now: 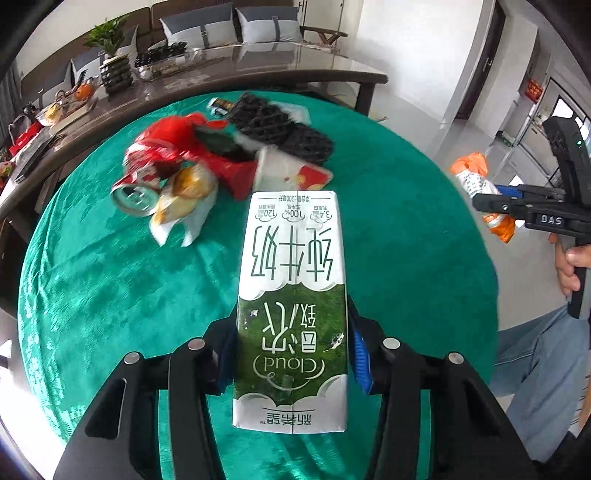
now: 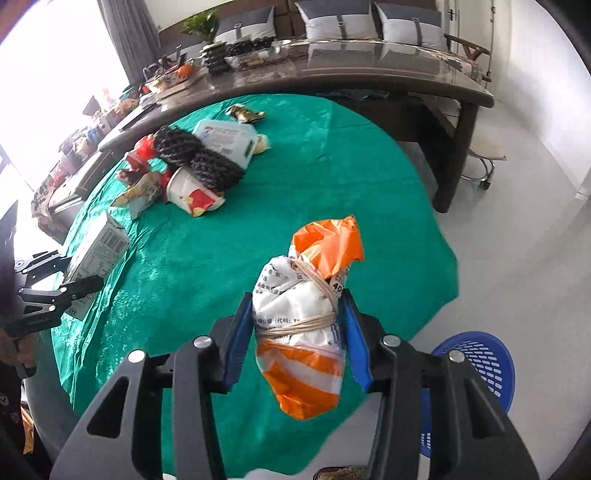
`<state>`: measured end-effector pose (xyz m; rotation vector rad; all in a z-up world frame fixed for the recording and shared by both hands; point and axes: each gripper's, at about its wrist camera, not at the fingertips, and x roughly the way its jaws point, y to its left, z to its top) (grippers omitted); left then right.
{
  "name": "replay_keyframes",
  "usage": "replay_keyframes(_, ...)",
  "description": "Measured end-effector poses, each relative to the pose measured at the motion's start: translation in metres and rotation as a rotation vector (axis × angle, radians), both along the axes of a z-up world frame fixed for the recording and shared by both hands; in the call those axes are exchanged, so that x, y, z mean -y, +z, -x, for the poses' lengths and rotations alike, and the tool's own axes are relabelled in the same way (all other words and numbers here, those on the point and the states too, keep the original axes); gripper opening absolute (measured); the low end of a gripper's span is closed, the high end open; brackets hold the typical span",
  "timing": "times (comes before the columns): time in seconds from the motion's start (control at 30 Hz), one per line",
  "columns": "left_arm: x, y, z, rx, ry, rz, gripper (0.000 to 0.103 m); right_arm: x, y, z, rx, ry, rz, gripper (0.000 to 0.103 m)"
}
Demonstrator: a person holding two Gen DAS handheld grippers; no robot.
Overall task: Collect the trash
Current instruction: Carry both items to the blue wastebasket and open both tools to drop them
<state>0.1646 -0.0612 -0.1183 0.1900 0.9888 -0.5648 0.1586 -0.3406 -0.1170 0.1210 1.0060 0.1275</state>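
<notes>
Round table with green cloth point(image 1: 92, 280): holds a heap of trash toward its far side, otherwise bare cloth.

Trash heap, left to right in the left wrist view:
- Red drink can point(image 1: 138, 184), lying on its side, open top facing the camera.
- Golden snack wrapper point(image 1: 184, 199), crumpled, touching the can.
- Red wrapper point(image 1: 207, 155), behind both.
- Black foam netting point(image 1: 280, 129), two rolls, on top at the rear.
- Paper cup point(image 2: 192, 192) with red print, on its side, just in front of the netting.
- White plastic packet point(image 2: 225, 142), behind the netting in the right wrist view.

Left gripper point(image 1: 291, 350): jaws clamped on a milk carton point(image 1: 291, 295), green and white, held lengthwise above the cloth in front of the heap.

Right gripper point(image 2: 295, 332): blue pads pressed on either side of an orange-and-white plastic bundle point(image 2: 306, 321) tied with rubber bands, held above the near right edge of the table.

Blue perforated basket point(image 2: 480, 373): on the floor, right of the table, below the right gripper.

Long dark table point(image 2: 369, 74): beyond the round one, carrying a potted plant point(image 2: 207, 33) and trays.
</notes>
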Motion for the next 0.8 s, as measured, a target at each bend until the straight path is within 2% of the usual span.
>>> replay_keyframes(0.17, 0.089, 0.024, 0.013, -0.015, -0.117, 0.121, 0.049, 0.097, -0.017, 0.032, -0.055, -0.156, 0.044, 0.045)
replay_keyframes(0.33, 0.198, 0.02, 0.029, -0.051, -0.252, 0.153, 0.049, 0.173, -0.053, 0.056, -0.132, -0.259, 0.057, 0.045)
replay_keyframes(0.47, 0.278, -0.004, 0.038, -0.106, -0.323, 0.152, 0.049, 0.215, -0.082, 0.064, -0.161, -0.32, 0.028, 0.045)
replay_keyframes(0.6, 0.343, -0.042, 0.045, -0.166, -0.363, 0.121, 0.049, 0.244, -0.109, 0.069, -0.182, -0.37, -0.006, 0.045)
replay_keyframes(0.8, 0.408, -0.096, 0.047, -0.217, -0.392, 0.066, 0.05, 0.27, -0.131, 0.079, -0.19, -0.418, -0.07, 0.045)
